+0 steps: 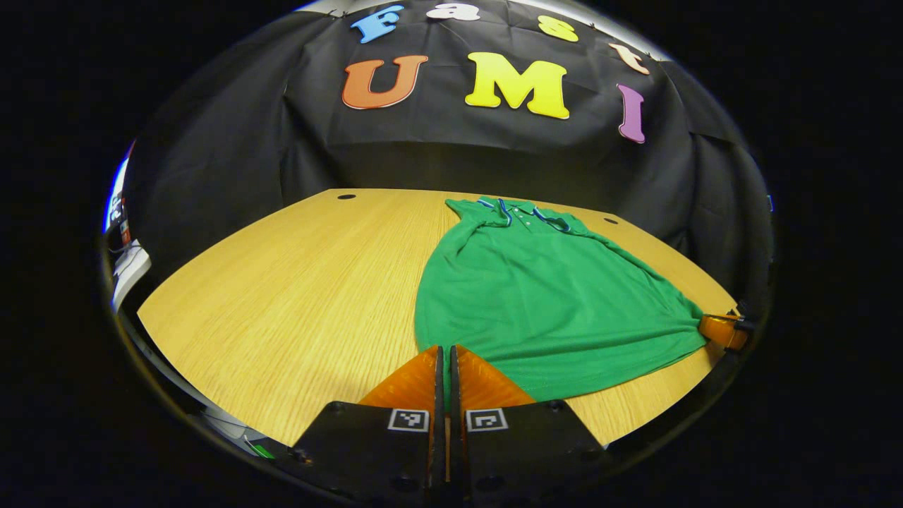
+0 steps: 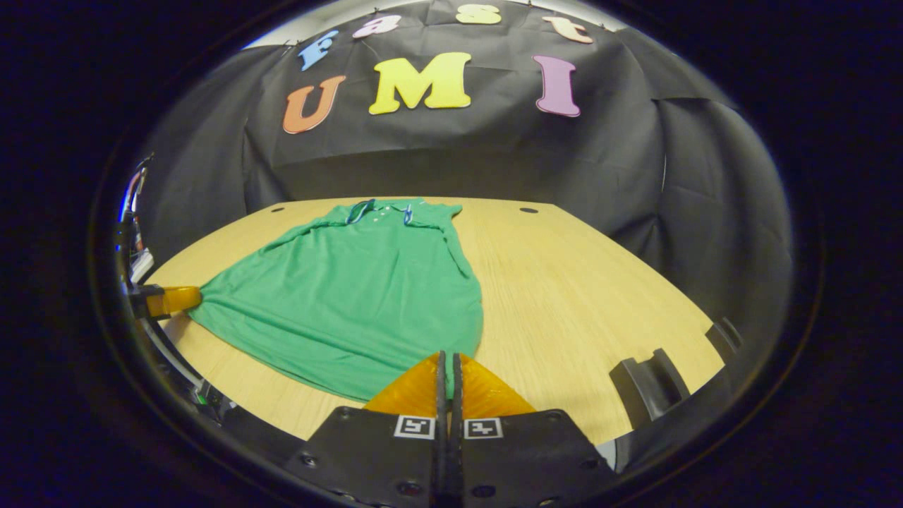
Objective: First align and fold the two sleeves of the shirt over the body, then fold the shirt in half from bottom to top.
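A green polo shirt [image 1: 550, 296] [image 2: 353, 289] lies face up on the wooden table [image 1: 303, 282] [image 2: 578, 282]. Its collar [image 1: 522, 212] [image 2: 381, 209] is at the far side and its sleeves are tucked in over the body. In the left gripper view, my left gripper [image 1: 444, 351] is shut on the near bottom corner of the hem. My right gripper [image 1: 723, 331] pinches the other corner farther right. In the right gripper view, my right gripper [image 2: 448, 356] is shut on its hem corner, with the left gripper [image 2: 169, 300] at the far left. The hem is stretched between them.
A black holder [image 2: 649, 384] stands near the table's front right edge in the right gripper view. Small round holes [image 1: 346, 196] [image 2: 528, 209] sit near the table's far edge. Pale equipment [image 1: 127, 261] lies beyond the table's left edge. Bare wood spreads on both sides of the shirt.
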The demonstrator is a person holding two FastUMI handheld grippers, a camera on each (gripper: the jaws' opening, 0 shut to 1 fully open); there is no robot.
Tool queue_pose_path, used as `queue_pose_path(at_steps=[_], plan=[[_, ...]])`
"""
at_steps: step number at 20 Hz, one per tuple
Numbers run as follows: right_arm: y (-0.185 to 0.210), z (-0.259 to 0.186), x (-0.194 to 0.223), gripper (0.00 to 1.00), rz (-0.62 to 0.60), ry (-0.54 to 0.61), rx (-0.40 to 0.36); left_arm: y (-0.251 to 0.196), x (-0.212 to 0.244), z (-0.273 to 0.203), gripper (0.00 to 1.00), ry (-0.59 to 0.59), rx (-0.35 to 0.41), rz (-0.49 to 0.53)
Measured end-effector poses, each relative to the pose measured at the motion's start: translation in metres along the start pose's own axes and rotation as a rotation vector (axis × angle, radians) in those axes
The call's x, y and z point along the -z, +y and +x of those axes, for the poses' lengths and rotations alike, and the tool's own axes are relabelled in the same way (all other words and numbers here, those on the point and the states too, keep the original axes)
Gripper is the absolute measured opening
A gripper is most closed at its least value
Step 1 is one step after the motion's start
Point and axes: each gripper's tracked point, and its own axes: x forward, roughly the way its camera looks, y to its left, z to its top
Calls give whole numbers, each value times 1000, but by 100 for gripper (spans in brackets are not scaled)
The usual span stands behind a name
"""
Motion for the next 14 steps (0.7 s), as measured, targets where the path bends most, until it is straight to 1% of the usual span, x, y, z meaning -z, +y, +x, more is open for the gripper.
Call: queue_pose_path(at_steps=[2,4,6,10,14], plan=[[0,-1,-3,0,26,8,-16,-8,-2,-1,4,-4,39,-4],[-2,-6,-9,0,39,-1,-21,-8,-9,-4,4,-20,39,17],[-6,-10,-20,0,23,-8,-16,-12,-21,-8,4,-50,49,25],[-3,-21,-58,0,34,-56,-62,-20,-50,-15,4,-103,57,30],[-5,-22,-101,0,6,-122,-59,-24,-85,-14,4,-169,57,51]])
